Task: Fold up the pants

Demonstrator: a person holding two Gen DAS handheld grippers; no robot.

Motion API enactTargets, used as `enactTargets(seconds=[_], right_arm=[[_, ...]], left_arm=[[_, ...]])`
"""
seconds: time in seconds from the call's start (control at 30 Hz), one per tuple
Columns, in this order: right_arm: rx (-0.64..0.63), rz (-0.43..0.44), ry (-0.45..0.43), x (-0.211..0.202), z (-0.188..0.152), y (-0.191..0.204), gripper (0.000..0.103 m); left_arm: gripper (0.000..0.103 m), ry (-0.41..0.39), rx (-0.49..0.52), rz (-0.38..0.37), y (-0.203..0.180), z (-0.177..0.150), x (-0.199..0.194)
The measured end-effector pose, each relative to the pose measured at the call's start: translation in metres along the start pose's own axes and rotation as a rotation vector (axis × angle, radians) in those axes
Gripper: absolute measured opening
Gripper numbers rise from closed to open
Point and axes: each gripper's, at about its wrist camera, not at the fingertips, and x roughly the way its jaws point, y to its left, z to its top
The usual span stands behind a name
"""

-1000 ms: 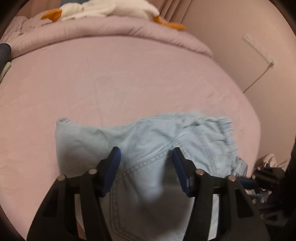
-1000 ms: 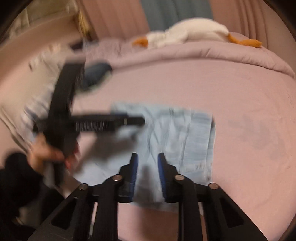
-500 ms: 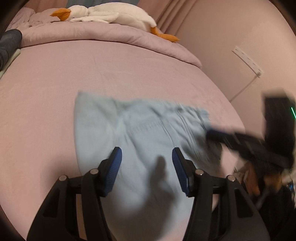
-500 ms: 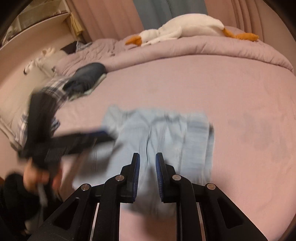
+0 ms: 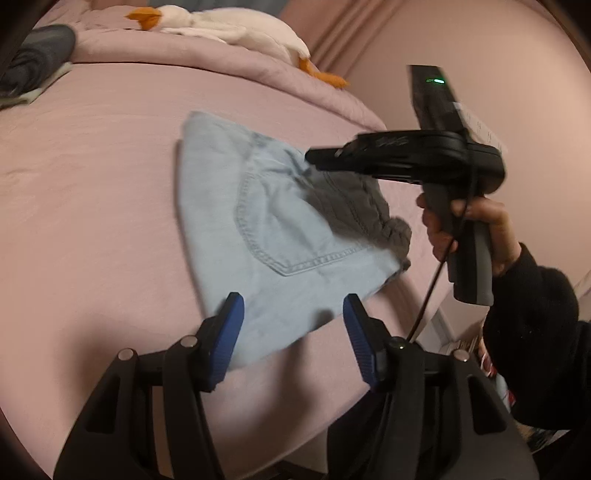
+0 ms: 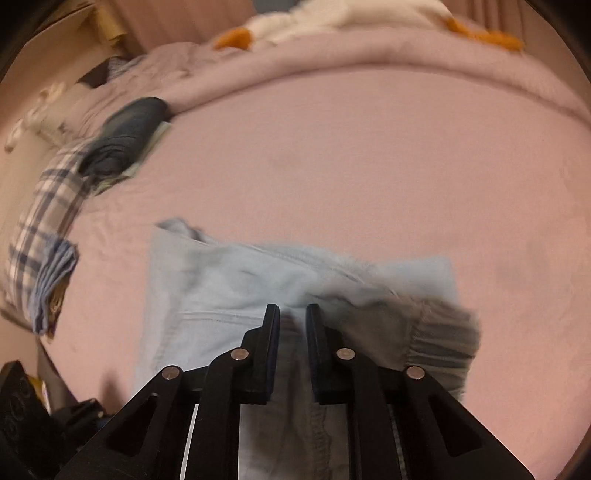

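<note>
On the pink bed (image 5: 92, 184) | pants (image 5: 266, 229) lying folded compact, apparently nearly finished | left gripper (image 5: 291, 332) hovering apart, empty | right gripper (image 6: 291, 325) narrowing above waistband, gripping nothing

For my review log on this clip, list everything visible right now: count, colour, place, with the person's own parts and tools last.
pants: one, light blue denim, folded on the bed near its front edge
bed sheet: one, pink, under the pants
duvet: one, pink, bunched along the far side of the bed
goose plush: one, white with orange beak and feet, on the duvet
dark folded garment: one, dark blue-grey, far left of the bed
plaid cloth: one, blue and white, at the bed's left edge
left gripper: black with blue pads, open, over the pants' near edge
right gripper: black, jaws narrow and just closing, nothing visibly pinched
hand: one, dark sleeve, holding the right gripper's handle
</note>
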Motion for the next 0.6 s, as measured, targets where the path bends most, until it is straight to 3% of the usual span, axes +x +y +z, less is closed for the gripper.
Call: enactTargets(seconds=[0.03, 0.1, 0.17, 0.37, 0.47, 0.53, 0.6], right_arm=[[-0.009, 0.043, -0.016, -0.005, 0.003, 0.007, 0.017], [-0.007, 0.115, -0.038, -0.01, 0.012, 0.019, 0.039], [-0.005, 0.14, -0.042, -0.001, 0.026, 0.03, 0.044], [-0.112, 0.134, 0.04, 0.04, 0.053, 0.063, 0.044], [-0.15, 0.108, 0.139, 0.062, 0.061, 0.068, 0.043], [-0.181, 0.098, 0.24, 0.079, 0.06, 0.072, 0.028], [-0.249, 0.046, 0.26, 0.085, 0.056, 0.079, 0.024]], left_arm=[[0.056, -0.015, -0.018, 0.008, 0.005, -0.002, -0.005], [0.06, -0.028, -0.049, -0.005, 0.016, -0.006, -0.01], [0.06, -0.011, -0.071, -0.02, 0.02, -0.005, -0.007], [0.055, 0.023, -0.155, -0.074, 0.037, -0.013, -0.001], [0.033, 0.061, -0.158, -0.087, 0.036, -0.016, 0.006], [0.03, 0.075, -0.188, -0.099, 0.039, -0.021, 0.01], [0.023, 0.075, -0.221, -0.105, 0.044, -0.026, 0.01]])
